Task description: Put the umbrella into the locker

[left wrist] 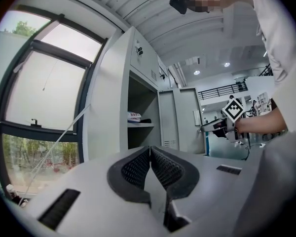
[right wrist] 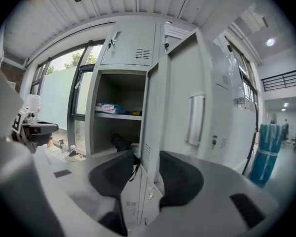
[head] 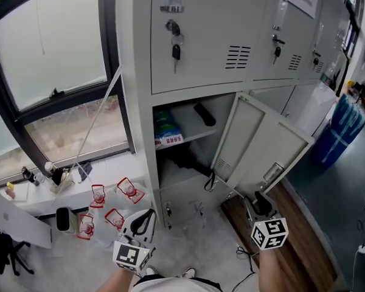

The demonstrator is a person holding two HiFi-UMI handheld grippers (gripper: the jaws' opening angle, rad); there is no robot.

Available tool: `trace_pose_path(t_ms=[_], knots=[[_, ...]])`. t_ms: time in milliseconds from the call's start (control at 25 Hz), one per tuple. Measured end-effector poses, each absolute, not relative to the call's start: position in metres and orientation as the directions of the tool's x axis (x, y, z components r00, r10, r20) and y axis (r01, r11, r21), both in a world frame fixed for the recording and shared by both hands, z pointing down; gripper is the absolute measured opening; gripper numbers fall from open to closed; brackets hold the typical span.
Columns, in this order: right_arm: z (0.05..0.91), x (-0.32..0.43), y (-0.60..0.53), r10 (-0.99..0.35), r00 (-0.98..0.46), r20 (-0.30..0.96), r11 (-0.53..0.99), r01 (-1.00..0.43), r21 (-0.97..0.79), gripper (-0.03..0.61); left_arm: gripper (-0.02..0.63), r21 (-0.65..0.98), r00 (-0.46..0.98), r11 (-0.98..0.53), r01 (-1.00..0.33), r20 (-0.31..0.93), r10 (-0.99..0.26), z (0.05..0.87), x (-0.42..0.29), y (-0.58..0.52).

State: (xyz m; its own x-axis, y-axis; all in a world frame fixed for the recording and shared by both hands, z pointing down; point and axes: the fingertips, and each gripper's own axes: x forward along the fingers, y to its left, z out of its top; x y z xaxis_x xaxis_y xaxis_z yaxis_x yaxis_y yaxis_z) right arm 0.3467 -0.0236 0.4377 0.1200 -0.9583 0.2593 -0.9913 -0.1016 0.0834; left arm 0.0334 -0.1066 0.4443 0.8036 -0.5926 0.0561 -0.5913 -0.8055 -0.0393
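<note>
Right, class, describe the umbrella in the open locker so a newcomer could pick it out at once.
Find the grey bank of lockers beside the window; one lower locker has its door swung open. Below its shelf lies the umbrella, black and folded. Unlike the smaller black thing on the shelf above, its wrist loop hangs out over the front edge.

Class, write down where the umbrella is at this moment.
Head view, centre: the umbrella lies in the open locker's lower compartment, under the shelf, its strap hanging beside the door.
</note>
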Motion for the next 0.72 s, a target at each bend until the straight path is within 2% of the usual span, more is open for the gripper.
trace_pose_path(t_ms=[320,600,720], knots=[[0.424,0.398,0.057,-0.924,0.283,0.257,-0.269,-0.959,0.088,0.148,0.028,-0.052,0.811,-0.811,-0.582,0.033,-0.584,0.433,0.038,-0.122],[0.379,0.418,0.121,-0.898,0.397,0.188,-0.381,-0.917,0.117,0.039,0.028,-0.049,0.820,-0.819,-0.571,0.005,-0.572,0.419,0.047,-0.133],[0.358,0.420,0.142,-0.889,0.433,0.150,-0.414,-0.899,0.146,0.020,0.028,-0.045,0.812,-0.811,-0.583,0.002,-0.584,0.416,0.042,-0.139]])
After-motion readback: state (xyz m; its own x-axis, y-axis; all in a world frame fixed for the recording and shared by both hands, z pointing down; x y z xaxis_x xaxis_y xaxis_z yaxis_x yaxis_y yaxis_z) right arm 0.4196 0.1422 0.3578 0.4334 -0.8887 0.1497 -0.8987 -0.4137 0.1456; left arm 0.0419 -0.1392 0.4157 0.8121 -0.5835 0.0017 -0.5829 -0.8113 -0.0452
